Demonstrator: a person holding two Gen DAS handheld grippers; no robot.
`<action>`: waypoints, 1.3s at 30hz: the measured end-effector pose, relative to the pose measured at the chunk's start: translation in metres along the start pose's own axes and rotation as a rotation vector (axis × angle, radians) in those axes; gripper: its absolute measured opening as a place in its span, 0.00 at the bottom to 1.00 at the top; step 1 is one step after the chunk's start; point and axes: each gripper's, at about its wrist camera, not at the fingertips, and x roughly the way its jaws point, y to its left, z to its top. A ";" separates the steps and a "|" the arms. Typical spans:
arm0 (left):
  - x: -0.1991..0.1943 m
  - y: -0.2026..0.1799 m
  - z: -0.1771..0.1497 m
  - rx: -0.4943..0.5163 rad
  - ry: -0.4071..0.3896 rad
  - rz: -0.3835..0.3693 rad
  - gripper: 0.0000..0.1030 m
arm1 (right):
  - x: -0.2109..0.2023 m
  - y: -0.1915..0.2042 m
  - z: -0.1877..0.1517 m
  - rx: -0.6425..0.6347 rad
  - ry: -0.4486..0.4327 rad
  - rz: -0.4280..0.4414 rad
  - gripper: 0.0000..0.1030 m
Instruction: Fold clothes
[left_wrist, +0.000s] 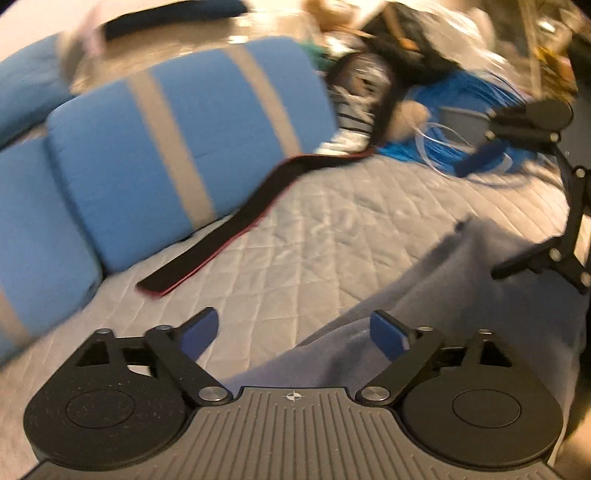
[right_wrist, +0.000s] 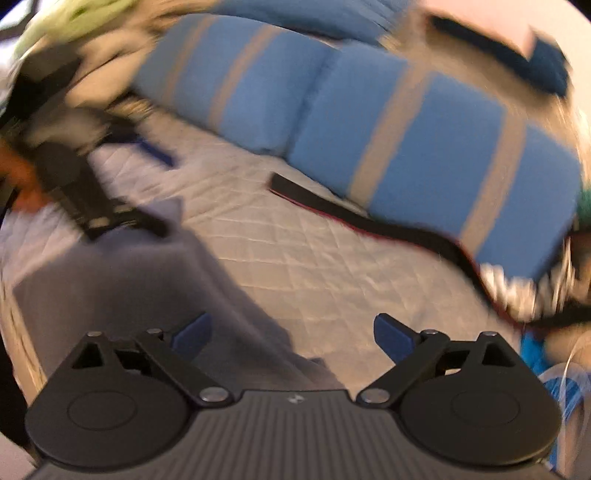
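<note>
Progress appears early: grey garment (left_wrist: 424, 295) lies loosely spread on the quilted bed cover (left_wrist: 295, 240), with one edge turned up and no finished fold that the blurred views can confirm; folding is judged to remain almost wholly ahead. Left gripper (left_wrist: 295, 334) hovers low over the near edge of the garment, pointing forward and down; jaws stand fairly wide, with cloth beneath them but no pad pressing on it, so nothing is held. Right gripper (right_wrist: 293, 338) is likewise angled forward and down over the bed cover beside the garment's right edge (right_wrist: 147, 280); jaws stand wide apart and empty; from the left wrist view it shows at the far right, above the garment. Further out, a black strap with a red edge (left_wrist: 221, 236) lies on the cover, well apart from the garment; behind it a row of blue striped pillows (left_wrist: 177, 147); beyond those, a heap of mixed clothing (left_wrist: 424, 92), too blurred to sort.
</note>
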 end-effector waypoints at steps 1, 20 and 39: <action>0.003 0.000 0.002 0.018 0.007 -0.028 0.74 | -0.002 0.009 0.000 -0.044 -0.015 0.008 0.96; 0.022 0.018 -0.007 0.054 0.110 -0.313 0.06 | 0.000 0.046 -0.010 -0.168 -0.024 0.119 0.96; 0.023 0.037 -0.010 -0.114 0.094 -0.290 0.04 | 0.015 0.070 -0.036 -0.164 0.251 0.370 0.94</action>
